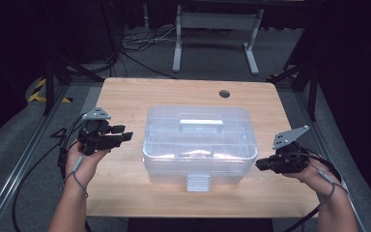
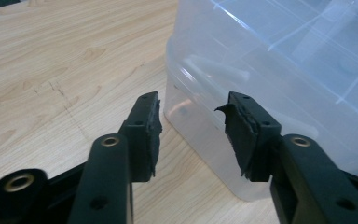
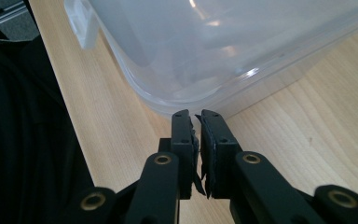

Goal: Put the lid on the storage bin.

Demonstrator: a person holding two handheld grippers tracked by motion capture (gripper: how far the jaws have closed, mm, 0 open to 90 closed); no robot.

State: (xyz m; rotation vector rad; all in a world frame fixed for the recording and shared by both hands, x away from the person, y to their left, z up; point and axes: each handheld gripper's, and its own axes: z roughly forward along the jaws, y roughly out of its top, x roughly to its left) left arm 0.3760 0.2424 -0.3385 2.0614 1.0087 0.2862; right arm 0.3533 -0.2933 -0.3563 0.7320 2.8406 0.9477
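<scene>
A clear plastic storage box (image 1: pixel 200 145) with a lid handle (image 1: pixel 201 123) and a front latch (image 1: pixel 198 182) stands in the middle of the wooden table (image 1: pixel 125 96). My left gripper (image 1: pixel 124 133) hovers just left of the box, pointing at its side. Its jaws stand open with nothing between them, and the box's corner (image 2: pixel 270 60) lies right ahead of the left gripper (image 2: pixel 193 121). My right gripper (image 1: pixel 259 165) is at the box's right lower corner. There the right gripper (image 3: pixel 196 116) is shut but for a thin slit, its tips almost at the box wall (image 3: pixel 214 42), holding nothing.
A round cable hole (image 1: pixel 224 94) sits at the table's far edge. Beyond the table a metal stand (image 1: pixel 217 29) and cables lie on the floor. Bare tabletop lies to the left, right and behind the box. The box's latch (image 3: pixel 81 23) shows in the right gripper view.
</scene>
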